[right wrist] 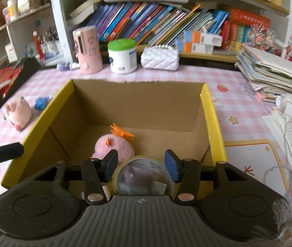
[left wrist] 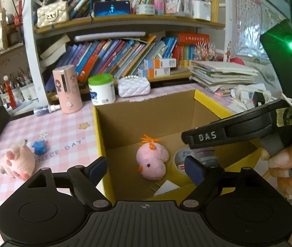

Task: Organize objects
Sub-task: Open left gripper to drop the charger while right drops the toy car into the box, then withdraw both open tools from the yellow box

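left wrist view: left gripper (left wrist: 146, 169) hangs over the near-left corner of the cardboard box (left wrist: 96, 127), jaws spread wide, nothing between the blue pads (left wrist: 99, 167); the left pad sits outside the box's yellow wall, the right one over its inside. on the box floor lies a pink chick plush (left wrist: 152, 161) with an orange crest, and just right of it a roll of clear tape (left wrist: 184, 156), partly hidden by the right gripper (left wrist: 207, 136), which reaches in from the right above the roll, a hand (left wrist: 279, 162) on its trigger. a white card scrap (left wrist: 166, 187) rests near the box's front wall. outside, on the pink checked tablecloth (left wrist: 63, 127) left of the box, a pink pig plush (left wrist: 19, 162) lies on its side with a small blue toy (left wrist: 39, 147) just behind it. right wrist view: right gripper (right wrist: 141, 162) is poised above the tape roll (right wrist: 143, 177), jaws part open, pads (right wrist: 171, 164) on either side of the roll but clear of it, so nothing is gripped. the chick (right wrist: 113, 148) lies just left and beyond the roll, touching or nearly so. the pig (right wrist: 18, 113) and blue toy (right wrist: 40, 101) lie outside the box's left wall (right wrist: 42, 115). a tip of the left gripper (right wrist: 3, 153) pokes in at the left edge. behind the box stand a pink cylinder (right wrist: 88, 50), a green-lidded white jar (right wrist: 122, 56) and a white quilted purse (right wrist: 160, 58).
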A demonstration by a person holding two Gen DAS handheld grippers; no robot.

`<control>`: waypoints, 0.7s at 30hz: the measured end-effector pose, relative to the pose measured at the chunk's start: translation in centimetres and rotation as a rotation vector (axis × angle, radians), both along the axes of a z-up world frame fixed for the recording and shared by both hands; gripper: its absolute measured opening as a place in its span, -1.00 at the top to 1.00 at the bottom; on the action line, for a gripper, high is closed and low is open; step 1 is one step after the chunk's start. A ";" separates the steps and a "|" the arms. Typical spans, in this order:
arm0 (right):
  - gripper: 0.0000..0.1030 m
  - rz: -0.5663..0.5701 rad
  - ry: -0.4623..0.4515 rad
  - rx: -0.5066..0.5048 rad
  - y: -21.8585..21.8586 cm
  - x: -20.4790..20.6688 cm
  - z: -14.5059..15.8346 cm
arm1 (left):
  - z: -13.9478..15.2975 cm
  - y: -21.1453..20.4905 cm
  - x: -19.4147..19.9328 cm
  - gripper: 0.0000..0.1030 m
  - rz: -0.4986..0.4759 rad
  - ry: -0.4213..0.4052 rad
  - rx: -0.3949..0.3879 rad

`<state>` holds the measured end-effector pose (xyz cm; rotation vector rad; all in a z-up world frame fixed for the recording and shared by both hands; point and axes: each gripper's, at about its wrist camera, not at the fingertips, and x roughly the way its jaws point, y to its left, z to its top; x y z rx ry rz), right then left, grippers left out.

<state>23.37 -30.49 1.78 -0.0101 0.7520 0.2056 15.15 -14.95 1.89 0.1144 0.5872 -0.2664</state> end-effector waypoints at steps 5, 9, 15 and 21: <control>0.03 -0.058 -0.055 0.019 -0.1 -2.3 1.2 | 0.4 1.2 -1.4 -0.64 0.009 -0.013 -0.019; 0.02 -0.109 -0.094 0.023 -0.2 -4.4 2.0 | 0.5 2.2 -2.5 -0.64 0.012 -0.013 -0.029; 0.02 -0.174 -0.116 0.022 -0.1 -7.7 2.5 | 0.3 3.5 -4.3 -0.64 0.006 -0.002 -0.039; 0.02 -0.219 -0.096 0.011 0.9 -11.2 1.7 | -0.1 5.2 -6.0 -0.64 0.013 0.020 -0.031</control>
